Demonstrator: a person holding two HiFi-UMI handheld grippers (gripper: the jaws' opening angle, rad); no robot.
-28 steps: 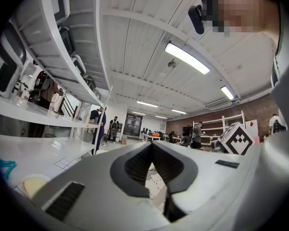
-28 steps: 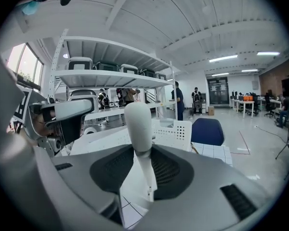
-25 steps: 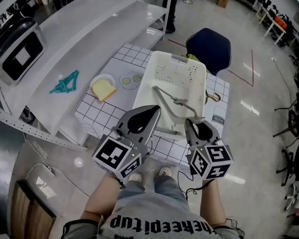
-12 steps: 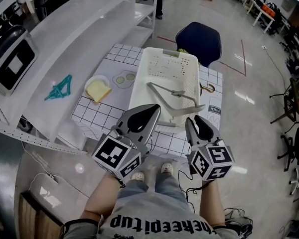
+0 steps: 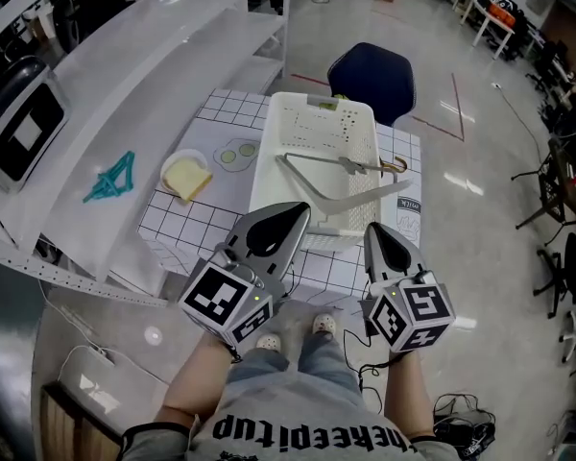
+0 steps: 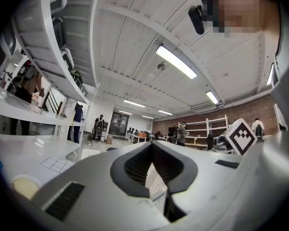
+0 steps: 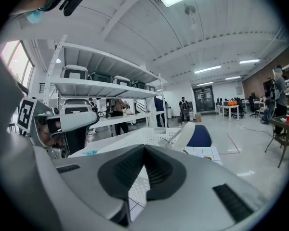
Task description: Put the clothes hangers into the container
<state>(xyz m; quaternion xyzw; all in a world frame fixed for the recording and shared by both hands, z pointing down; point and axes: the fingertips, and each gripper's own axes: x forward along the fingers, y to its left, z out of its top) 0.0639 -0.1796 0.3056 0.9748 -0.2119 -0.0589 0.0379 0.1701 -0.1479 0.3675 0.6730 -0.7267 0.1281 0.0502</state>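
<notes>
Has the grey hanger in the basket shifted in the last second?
Yes. The hanger has swung: its right end left the near right corner of the basket and moved farther away, so it now lies across the basket, reaching the right rim.

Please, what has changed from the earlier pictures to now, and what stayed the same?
The right gripper has drawn back from the white basket, and its jaws have just closed with nothing between them. The grey hanger, which reached its tips before, now lies free in the basket. The left gripper stays shut and empty; the toast did not move.
</notes>
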